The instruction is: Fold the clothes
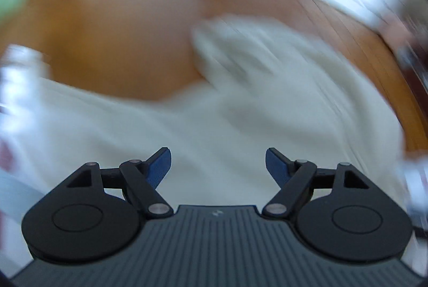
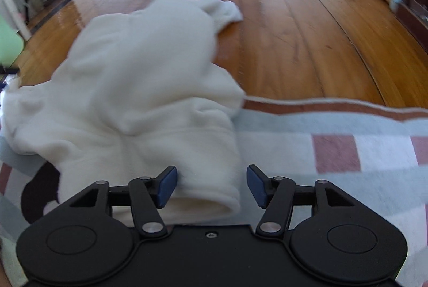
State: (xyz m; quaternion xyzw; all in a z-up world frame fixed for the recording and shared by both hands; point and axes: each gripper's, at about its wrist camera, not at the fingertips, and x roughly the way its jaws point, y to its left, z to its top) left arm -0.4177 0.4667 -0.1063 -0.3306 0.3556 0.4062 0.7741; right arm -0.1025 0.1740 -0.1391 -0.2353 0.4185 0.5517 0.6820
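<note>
**White fleece garment bunched on rug edge, both grippers open and empty**

White fleece garment (image 2: 139, 89) is seen lying in a loose heap, partly on the checked rug (image 2: 334, 153) and partly on the wooden floor (image 2: 307, 41). Taken from the left, the left gripper (image 1: 218, 166) is held above the pale cloth with its jaws spread wide and nothing between them; the cloth fills the lower part of that view and runs up and to the right. Further right, the right gripper (image 2: 211, 185) is likewise spread wide and empty, and an open tubular end of the garment, a cuff or hem, lies just in front of it, between the jaws and nearer the left pad.

The long axis of the garment is judged to run away from the right gripper, toward the far left of the floor, ending in a small crumpled tip. The right gripper is judged the nearer one to a graspable edge, so the coming move is likely to turn on that near opening.

The left wrist view is heavily smeared, so seams, sleeves and the garment's outline cannot be made out there. The kind of garment cannot be told, and its left portion is cut off at the frame edge.
</note>
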